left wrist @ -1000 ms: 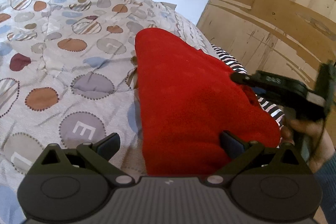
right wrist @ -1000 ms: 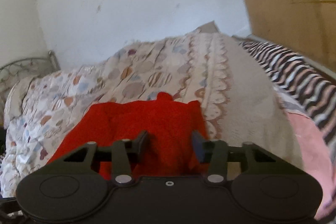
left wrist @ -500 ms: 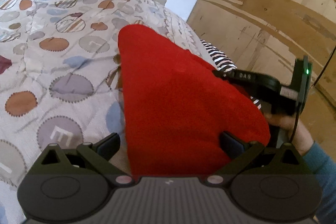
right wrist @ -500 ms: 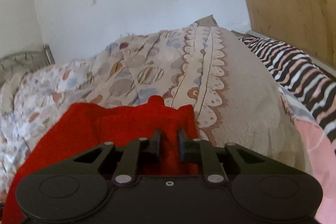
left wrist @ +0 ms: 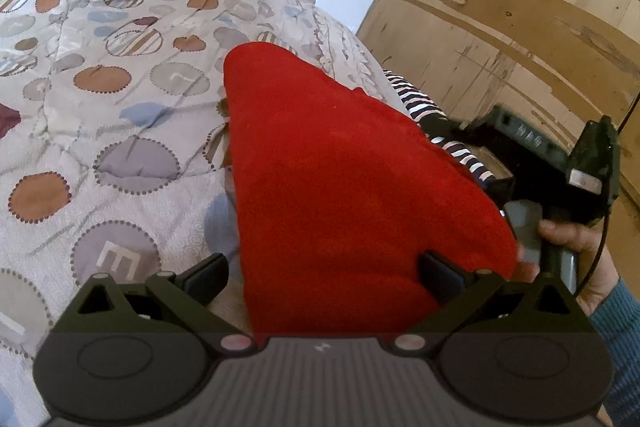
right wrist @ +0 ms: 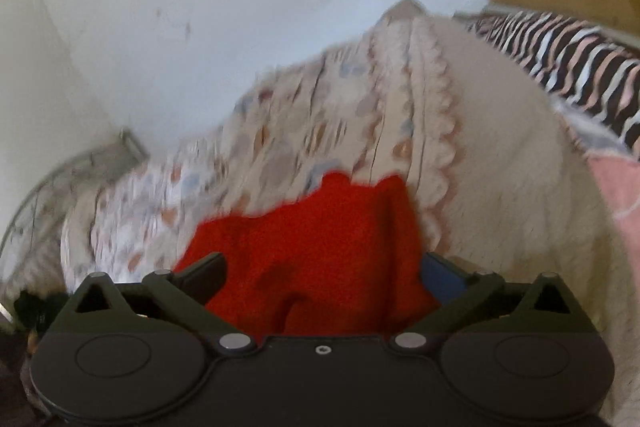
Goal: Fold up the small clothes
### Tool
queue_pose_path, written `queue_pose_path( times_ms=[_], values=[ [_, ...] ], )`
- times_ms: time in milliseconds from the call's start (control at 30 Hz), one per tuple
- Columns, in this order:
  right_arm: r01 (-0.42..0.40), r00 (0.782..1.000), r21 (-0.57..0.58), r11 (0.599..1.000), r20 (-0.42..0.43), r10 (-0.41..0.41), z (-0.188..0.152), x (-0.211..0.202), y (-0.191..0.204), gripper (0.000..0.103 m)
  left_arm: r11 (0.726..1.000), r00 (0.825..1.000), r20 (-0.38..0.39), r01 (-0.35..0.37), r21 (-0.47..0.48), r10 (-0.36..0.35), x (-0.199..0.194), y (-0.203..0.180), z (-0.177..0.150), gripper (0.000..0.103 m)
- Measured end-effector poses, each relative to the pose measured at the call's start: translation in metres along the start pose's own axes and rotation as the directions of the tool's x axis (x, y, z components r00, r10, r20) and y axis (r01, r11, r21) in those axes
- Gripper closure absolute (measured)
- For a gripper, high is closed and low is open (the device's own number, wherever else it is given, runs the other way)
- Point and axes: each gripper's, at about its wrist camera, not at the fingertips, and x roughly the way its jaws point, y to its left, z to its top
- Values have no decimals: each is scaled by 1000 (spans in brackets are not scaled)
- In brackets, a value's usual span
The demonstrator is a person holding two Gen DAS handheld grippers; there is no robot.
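On the dotted quilt (left wrist: 120, 115), red garment (left wrist: 340, 187)

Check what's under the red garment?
The red garment lies on the circle-patterned quilt; a striped cloth shows past its far edge. Whatever sits beneath its middle is covered.

wall (right wrist: 240, 7): pale, scuffed | bed quilt (left wrist: 100, 87): dotted (rumpled) | wooden board (left wrist: 520, 7): beside bed
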Motion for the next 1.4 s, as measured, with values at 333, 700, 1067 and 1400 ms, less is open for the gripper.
queue_pose_path(
  times_ms=[333,700,1067,1400],
  values=[
    [58,998,-78,995,3,-58,-29,14,-5,1,1000,1000,-3,0,-6,0,-1,0,0,0],
    [52,998,-88,995,49,-48,-34,14,-9,1,985,997,63,50,-163,-40,-12,45,38,1],
    [34,998,-81,996,52,-30,-33,9,-2,16,893,944,-75,275,-357,-321,53,96,46,0],
    [56,995,-133,990,90,-44,-35,3,18,50,939,957,-78,255,-233,-279,50,62,62,29]
  ],
)
